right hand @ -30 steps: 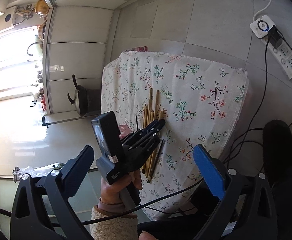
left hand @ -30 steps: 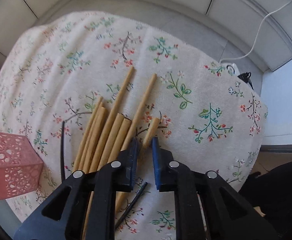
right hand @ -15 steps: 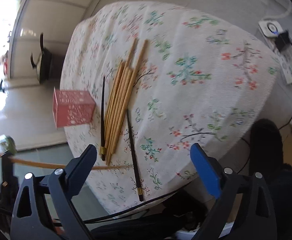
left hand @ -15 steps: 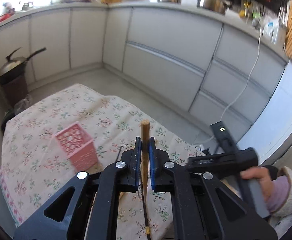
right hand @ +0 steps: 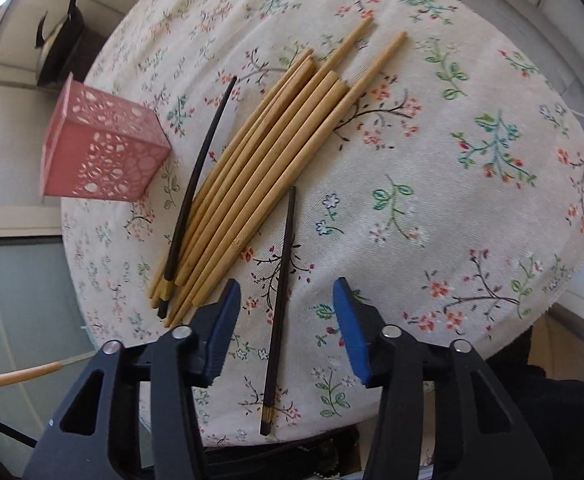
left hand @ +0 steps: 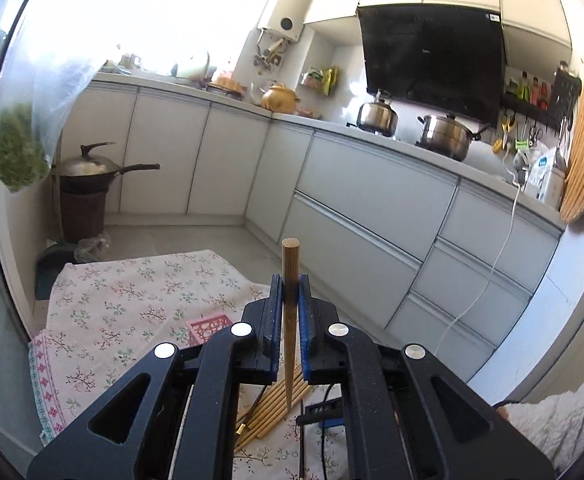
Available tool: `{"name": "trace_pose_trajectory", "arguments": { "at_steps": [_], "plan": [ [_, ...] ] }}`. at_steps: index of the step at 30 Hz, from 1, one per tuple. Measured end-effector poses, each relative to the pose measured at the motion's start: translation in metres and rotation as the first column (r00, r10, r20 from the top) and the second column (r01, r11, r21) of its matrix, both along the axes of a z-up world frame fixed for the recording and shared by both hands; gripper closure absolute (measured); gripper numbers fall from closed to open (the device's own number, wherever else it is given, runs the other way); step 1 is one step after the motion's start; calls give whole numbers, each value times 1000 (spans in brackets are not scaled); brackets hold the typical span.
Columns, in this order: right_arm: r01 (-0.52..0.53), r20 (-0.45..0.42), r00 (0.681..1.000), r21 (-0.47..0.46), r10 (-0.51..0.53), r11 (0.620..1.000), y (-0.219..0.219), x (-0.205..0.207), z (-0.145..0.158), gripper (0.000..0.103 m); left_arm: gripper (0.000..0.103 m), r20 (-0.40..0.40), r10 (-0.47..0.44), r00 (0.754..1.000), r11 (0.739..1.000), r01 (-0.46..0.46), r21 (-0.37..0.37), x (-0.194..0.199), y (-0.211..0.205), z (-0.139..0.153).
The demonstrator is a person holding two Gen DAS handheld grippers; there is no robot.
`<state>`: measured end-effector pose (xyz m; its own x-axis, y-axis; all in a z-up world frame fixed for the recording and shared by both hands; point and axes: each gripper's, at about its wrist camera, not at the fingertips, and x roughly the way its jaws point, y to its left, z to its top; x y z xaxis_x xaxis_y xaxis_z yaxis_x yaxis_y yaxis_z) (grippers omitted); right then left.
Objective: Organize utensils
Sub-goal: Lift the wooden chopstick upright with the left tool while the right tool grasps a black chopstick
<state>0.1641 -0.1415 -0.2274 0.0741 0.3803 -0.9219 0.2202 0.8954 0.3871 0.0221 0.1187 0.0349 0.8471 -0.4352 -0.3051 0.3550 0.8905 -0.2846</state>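
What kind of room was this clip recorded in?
A home kitchen, most likely: steel pots sit on a counter under a black range hood, above a run of white base cabinets. A wok stands in the corner.

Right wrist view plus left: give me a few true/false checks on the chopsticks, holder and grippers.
1. The left gripper is clamped on a bamboo chopstick. True.
2. The pink holder has chopsticks in it. False: none show in it.
3. A dark chopstick lies between the right gripper fingers, ungripped. True.
4. All chopsticks on the cloth are bamboo. False: two are dark.
5. The holder lies on its side. False: it stands upright.
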Motion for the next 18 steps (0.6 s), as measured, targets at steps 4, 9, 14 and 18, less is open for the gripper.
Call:
{"name": "trace_pose_trajectory", "arguments": {
  "at_steps": [4,9,14,18],
  "plan": [
    [-43,29,999,-73,45,996,16,2,-6,94,96,-2,3,1000,1000,-3,-3,0,5,-4],
    [-10,76,997,-43,13,999,6,2,-3,98,96,-23,29,999,999,-29,-20,3,8,-10],
    [-25,259,965,-34,33,999,-21,-24,54,98,96,-41,73,997,997,-74,-34,8,9,-10],
    [-17,447,894,-11,20,1000,-46,-45,122,98,96,-35,119,992,991,-121,-51,12,7,0]
  ]
}}
